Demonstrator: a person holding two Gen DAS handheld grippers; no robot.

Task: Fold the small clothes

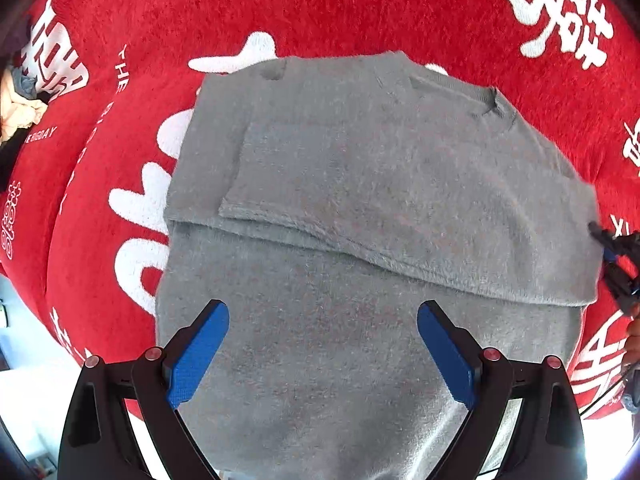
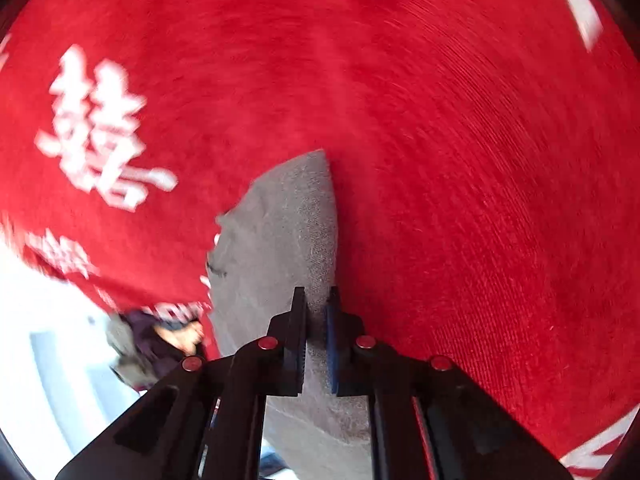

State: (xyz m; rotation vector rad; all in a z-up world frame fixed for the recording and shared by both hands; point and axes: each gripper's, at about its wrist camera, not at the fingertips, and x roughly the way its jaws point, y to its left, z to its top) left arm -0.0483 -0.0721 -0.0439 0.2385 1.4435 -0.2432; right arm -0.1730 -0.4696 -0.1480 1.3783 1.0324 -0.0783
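Observation:
A fuzzy grey sweater [image 1: 360,184] lies flat on a red blanket [image 1: 320,4] with white lettering. One sleeve is folded across its body, the neckline at the upper right. My left gripper [image 1: 323,350] hovers straight above the sweater's lower half, blue pads wide apart, nothing between them. In the same view my right gripper [image 1: 608,252] reaches in from the right edge at the sweater's side. In the blurred right wrist view the right gripper [image 2: 317,320] is shut on the sweater's [image 2: 276,232] edge, grey fabric pinched between its pads.
A pile of other clothes [image 1: 18,100] lies at the far left on the blanket. A white floor shows past the blanket's edge [image 1: 24,380]. A crumpled dark and beige garment [image 2: 156,340] sits at the blanket's lower left edge in the right wrist view.

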